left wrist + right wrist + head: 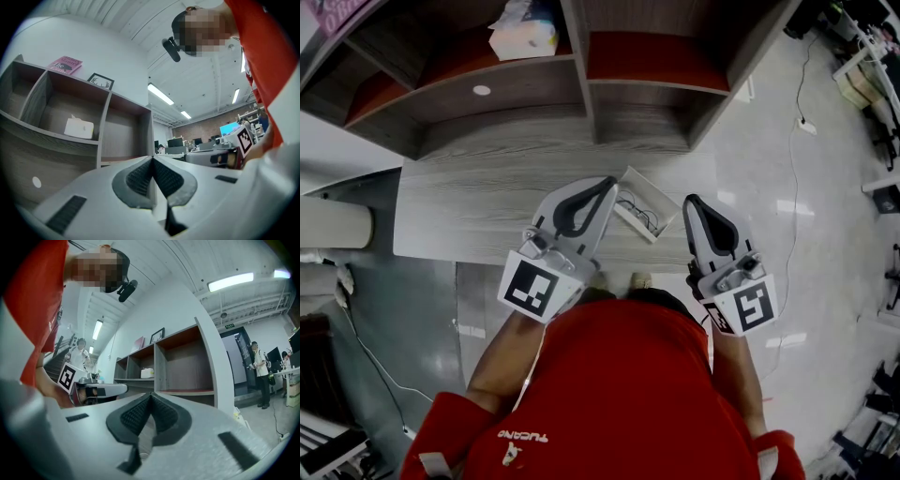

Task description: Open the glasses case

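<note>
A white glasses case [643,208] lies on the grey wooden table [478,211] near its front edge, its top open, with dark-framed glasses [639,214] showing inside. My left gripper [607,182] is held level just left of the case, jaws shut with nothing between them. My right gripper [691,201] hovers just right of the case, also shut and empty. In the left gripper view the closed pads of the left gripper [152,160] meet in a line; the case is hidden there. The right gripper view shows the right gripper [150,395] closed the same way, with the case out of sight.
A grey shelf unit [581,84] with red-lined cubbies stands at the back of the table, a tissue box [523,33] in one cubby. A pink book [65,64] and a picture frame [100,80] rest on top. People [260,373] stand far right.
</note>
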Tool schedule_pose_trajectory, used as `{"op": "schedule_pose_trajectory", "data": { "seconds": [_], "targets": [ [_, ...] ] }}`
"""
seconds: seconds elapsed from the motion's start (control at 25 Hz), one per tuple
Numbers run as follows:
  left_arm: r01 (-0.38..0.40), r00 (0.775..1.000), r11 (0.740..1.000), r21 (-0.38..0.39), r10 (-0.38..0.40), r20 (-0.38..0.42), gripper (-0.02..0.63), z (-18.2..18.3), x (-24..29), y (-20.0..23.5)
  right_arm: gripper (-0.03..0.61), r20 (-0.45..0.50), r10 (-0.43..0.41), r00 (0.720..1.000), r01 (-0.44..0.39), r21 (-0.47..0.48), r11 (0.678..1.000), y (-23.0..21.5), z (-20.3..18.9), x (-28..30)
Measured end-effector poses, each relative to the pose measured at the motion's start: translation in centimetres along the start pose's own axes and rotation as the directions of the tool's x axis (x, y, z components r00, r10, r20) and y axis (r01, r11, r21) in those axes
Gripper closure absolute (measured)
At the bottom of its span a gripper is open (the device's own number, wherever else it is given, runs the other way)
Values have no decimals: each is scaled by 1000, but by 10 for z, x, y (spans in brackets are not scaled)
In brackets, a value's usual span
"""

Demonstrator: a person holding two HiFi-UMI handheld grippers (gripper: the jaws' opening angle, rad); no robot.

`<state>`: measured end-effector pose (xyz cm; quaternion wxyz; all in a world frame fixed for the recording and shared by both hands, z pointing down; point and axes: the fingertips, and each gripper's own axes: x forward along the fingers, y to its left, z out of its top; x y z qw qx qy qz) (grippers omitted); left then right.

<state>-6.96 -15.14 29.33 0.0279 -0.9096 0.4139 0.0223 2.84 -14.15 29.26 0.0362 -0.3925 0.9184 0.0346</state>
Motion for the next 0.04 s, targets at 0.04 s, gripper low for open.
{"op": "schedule_pose_trajectory", "data": {
  "seconds": [0.04],
  "targets": [
    [0,1000,1000,0,0,0,604,0,0,0,575,-1,0,1000,0,-1,1000,0,0,0]
  ]
}}
